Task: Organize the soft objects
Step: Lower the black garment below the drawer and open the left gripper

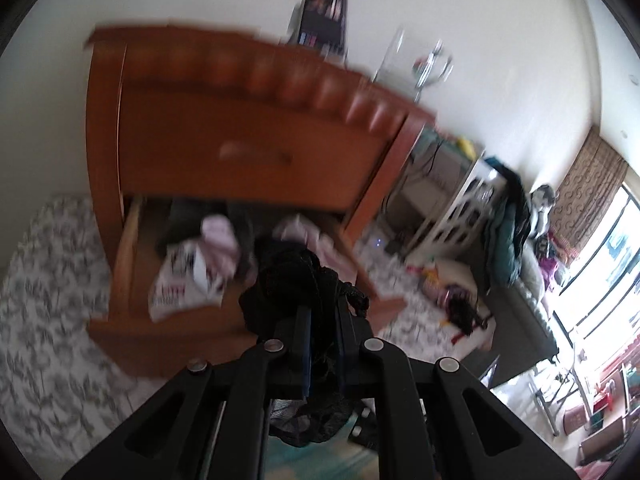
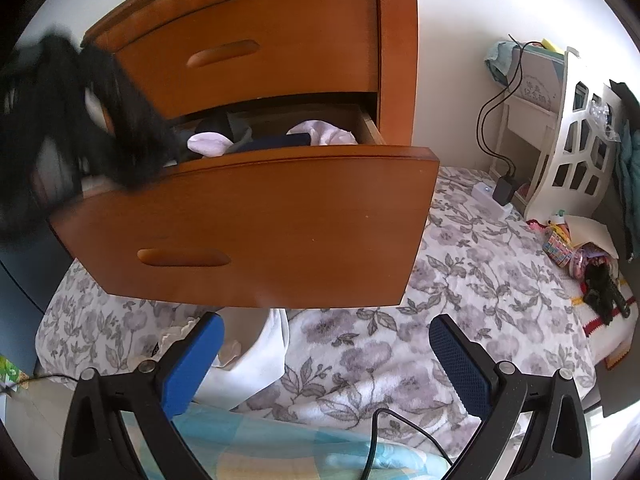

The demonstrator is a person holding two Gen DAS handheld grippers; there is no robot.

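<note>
My left gripper (image 1: 322, 312) is shut on a black lacy garment (image 1: 296, 276), which bunches over its fingertips and hangs below them. It hovers above the open lower drawer (image 1: 124, 264) of a wooden dresser (image 1: 248, 148). In the right wrist view the same black garment (image 2: 80, 120) is a dark blur at the drawer's left end. The drawer (image 2: 256, 224) holds white socks (image 2: 208, 142), dark clothes and a printed white piece (image 1: 180, 280). My right gripper (image 2: 324, 356) stands open, low in front of the drawer front, with nothing between its blue pads (image 2: 192, 364).
A floral blanket (image 2: 460, 288) covers the surface under the dresser. A white garment (image 2: 260, 360) lies under the drawer front. A white bedside stand (image 2: 568, 148), a charger with cable (image 2: 502, 192) and a pile of small toys (image 2: 580, 256) sit at the right. A window is at far right.
</note>
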